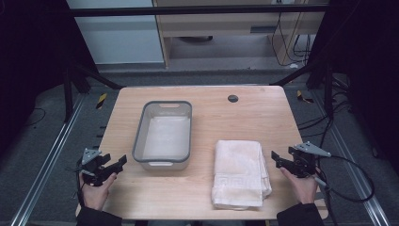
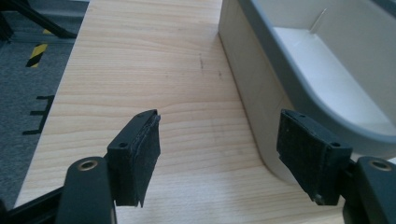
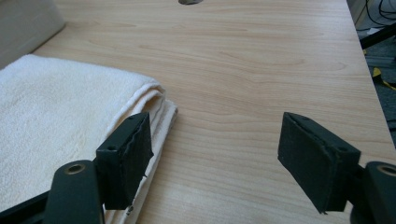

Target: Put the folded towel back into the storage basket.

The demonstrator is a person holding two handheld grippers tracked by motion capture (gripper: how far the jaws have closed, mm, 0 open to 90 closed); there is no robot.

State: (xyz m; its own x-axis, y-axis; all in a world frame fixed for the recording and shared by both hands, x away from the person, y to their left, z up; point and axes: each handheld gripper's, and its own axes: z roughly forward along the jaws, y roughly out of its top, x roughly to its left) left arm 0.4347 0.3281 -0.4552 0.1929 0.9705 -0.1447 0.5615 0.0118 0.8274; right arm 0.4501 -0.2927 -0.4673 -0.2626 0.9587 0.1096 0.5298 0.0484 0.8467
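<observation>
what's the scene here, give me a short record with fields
surface: wooden table
towel: folded cream towel, lying flat right of the bin
bin: grey-rimmed white bin, nothing in it
left gripper: open, holding nothing, beside the bin's near left corner
right gripper: open, holding nothing, just right of the towel's edge

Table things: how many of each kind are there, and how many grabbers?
Tub: 1
Towel: 1
Grippers, left and right: 2
Total: 4
</observation>
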